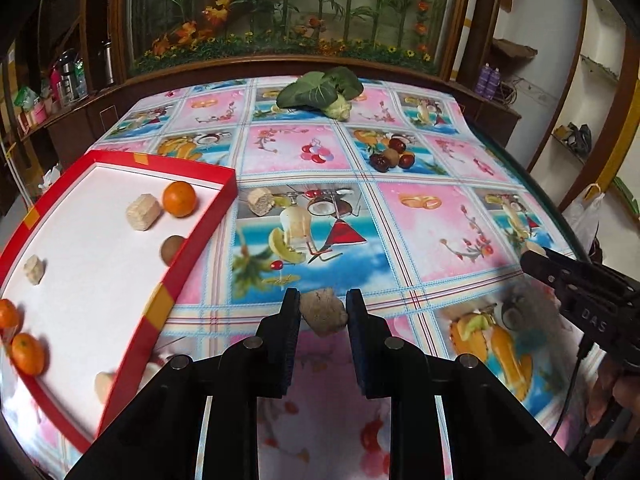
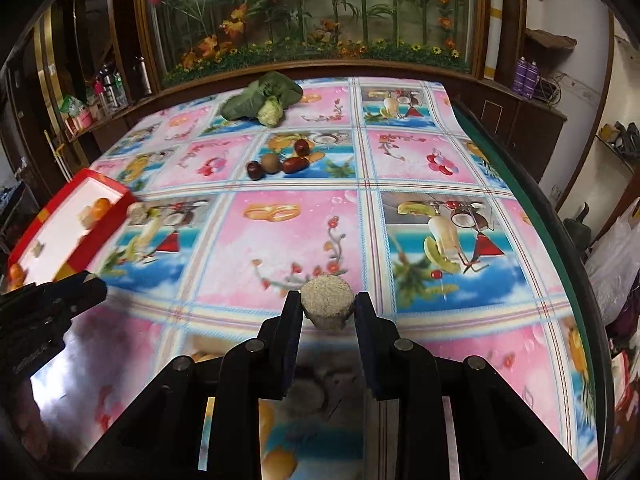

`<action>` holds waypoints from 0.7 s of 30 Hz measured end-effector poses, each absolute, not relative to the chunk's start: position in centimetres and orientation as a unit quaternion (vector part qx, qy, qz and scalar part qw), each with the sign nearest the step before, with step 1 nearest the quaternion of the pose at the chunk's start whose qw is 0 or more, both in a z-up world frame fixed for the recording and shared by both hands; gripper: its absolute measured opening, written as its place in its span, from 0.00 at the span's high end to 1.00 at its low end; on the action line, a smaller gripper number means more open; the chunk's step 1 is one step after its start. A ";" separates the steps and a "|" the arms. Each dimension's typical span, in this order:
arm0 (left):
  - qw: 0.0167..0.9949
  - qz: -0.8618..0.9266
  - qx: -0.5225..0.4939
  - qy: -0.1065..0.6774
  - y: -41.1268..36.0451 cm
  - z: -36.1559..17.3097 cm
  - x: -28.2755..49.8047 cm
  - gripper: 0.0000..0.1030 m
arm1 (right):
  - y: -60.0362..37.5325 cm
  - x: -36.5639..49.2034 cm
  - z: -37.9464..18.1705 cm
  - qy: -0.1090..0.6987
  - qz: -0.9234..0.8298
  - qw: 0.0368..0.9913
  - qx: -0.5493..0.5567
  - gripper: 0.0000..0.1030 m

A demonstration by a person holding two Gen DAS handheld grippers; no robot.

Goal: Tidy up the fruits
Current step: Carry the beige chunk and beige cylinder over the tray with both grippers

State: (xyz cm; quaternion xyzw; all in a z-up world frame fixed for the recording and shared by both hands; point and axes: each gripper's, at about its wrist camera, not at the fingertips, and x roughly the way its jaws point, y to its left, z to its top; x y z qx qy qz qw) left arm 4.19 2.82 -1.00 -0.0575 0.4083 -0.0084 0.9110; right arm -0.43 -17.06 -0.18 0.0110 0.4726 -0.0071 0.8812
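Note:
My left gripper [image 1: 323, 307] is shut on a brownish lumpy piece [image 1: 323, 315] held above the tablecloth, right of the red-rimmed white tray [image 1: 200, 236]. The tray holds oranges [image 1: 179, 199], beige cake chunks [image 1: 143, 212] and a brown kiwi [image 1: 172, 249]. My right gripper [image 2: 328, 306] is shut on a round beige cake piece [image 2: 327, 307] above the cloth. A kiwi [image 2: 271, 163] and red dates [image 2: 295, 165] lie mid-table; they also show in the left wrist view [image 1: 390, 156]. Another beige chunk [image 1: 260, 201] lies beside the tray.
A leafy green vegetable [image 1: 320, 90] lies at the far edge of the table. A wooden cabinet with artificial flowers [image 1: 288, 12] stands behind. The right gripper body [image 1: 588, 300] shows at right in the left wrist view. Plastic bags [image 2: 616, 256] hang right of the table.

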 end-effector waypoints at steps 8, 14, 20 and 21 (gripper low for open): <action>0.914 -0.001 -0.075 0.399 4.6 -0.1 1.8 0.79 | -15.5 -3.0 1.8 0.458 0.011 0.889 0.010 0.74; 0.914 0.013 -0.085 0.396 6.2 0.5 0.7 0.79 | -13.5 -3.2 1.9 0.459 0.030 0.888 0.005 0.74; 0.917 0.032 -0.092 0.386 8.0 1.3 -0.4 0.79 | -11.9 -2.6 1.5 0.464 0.043 0.885 -0.003 0.74; 0.918 0.035 -0.094 0.385 8.4 1.4 -0.5 0.79 | -11.6 -2.5 1.5 0.464 0.044 0.884 -0.003 0.74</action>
